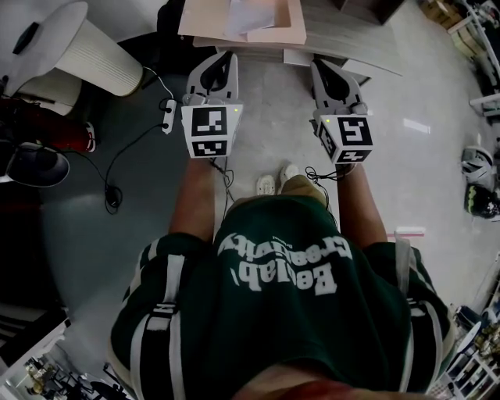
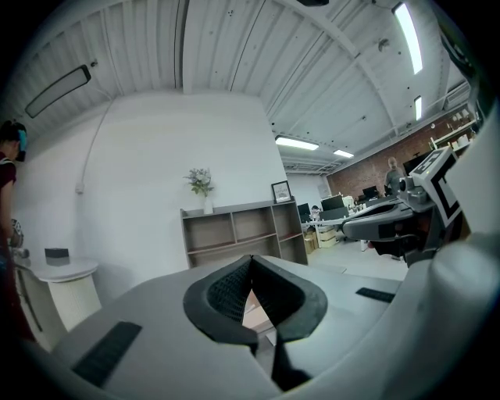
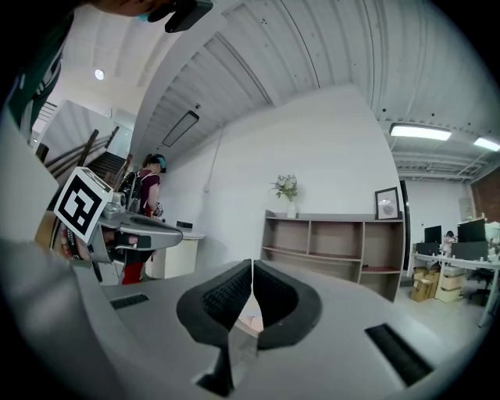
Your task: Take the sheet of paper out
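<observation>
The sheet [image 1: 248,16] lies white and flat inside a shallow peach box [image 1: 291,31], which sits on a grey surface [image 1: 344,30] at the top of the head view. The sheet fills the box's middle and nothing touches it.

The left gripper [image 1: 225,56] points level at the box's near edge and stops just short of it. In the left gripper view its fingers [image 2: 226,291] are shut tip to tip, with nothing between them. A sliver of the peach box shows through the gap below the tips.

The right gripper [image 1: 319,64] is held level too, just right of the box's near corner and close to the surface's edge. Its fingers [image 3: 275,301] are likewise pressed together and hold nothing.

The two grippers are side by side, well apart from each other, each in one of the person's hands. Beyond the box, both gripper views show a grey shelf [image 2: 234,233] against a white wall.
</observation>
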The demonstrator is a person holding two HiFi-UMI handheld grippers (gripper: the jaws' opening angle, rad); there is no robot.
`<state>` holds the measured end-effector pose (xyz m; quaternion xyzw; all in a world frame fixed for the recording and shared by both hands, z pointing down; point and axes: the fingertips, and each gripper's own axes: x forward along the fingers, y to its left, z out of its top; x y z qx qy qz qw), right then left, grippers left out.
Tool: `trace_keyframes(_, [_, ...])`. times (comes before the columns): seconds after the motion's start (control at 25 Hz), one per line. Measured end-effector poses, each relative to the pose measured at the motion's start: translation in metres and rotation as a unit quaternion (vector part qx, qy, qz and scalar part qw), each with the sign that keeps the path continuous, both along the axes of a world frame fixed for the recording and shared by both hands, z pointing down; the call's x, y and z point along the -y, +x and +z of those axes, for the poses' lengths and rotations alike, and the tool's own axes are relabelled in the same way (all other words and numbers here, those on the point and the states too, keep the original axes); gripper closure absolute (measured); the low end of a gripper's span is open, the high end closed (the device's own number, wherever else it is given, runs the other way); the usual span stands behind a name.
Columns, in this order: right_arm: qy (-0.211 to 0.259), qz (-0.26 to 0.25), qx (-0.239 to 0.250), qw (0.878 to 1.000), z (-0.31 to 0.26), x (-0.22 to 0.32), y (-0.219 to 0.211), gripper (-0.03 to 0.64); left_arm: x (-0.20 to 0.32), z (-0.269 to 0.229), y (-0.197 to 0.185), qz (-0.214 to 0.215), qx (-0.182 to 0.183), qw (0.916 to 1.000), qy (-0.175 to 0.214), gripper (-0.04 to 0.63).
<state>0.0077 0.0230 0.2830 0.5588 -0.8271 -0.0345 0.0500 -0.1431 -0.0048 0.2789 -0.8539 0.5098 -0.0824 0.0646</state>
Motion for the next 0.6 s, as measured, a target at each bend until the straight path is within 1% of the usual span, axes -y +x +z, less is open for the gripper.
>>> trace_keyframes(0.24, [0.003,0.013,0.006,1.000,0.004,0.008,0.009,0.581,0.004,0.007,0.006,-0.002,0.015,0.9999,-0.005,0.577])
trace_keyframes(0.6, [0.012,-0.017,0.008,1.000,-0.002,0.057,0.005,0.581,0.046,0.007,0.012,-0.016,0.025,0.9995,-0.006,0.577])
